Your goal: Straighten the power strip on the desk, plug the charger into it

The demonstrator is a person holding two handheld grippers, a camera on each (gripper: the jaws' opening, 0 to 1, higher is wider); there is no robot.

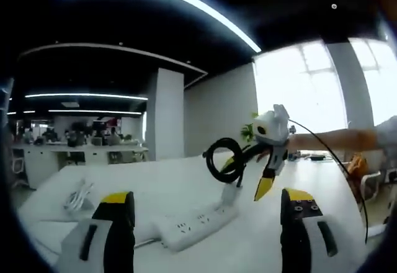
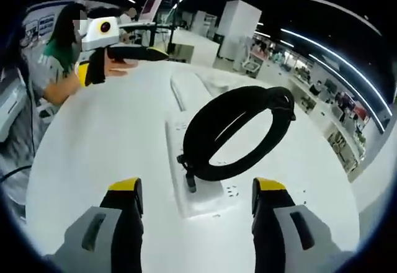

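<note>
Centrally, a white power strip lies flat on the white desk, a white charger seated in it beneath a coiled black cable. Both left gripper and right gripper stand wide open, empty. Judged light and rigid, the charger suits gripping by its body; the springy coil hides its plug seating.

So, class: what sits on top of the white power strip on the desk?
A charger stands on the power strip, its coiled black cable looping above. Whether its prongs are fully seated is hidden beneath it.
</note>
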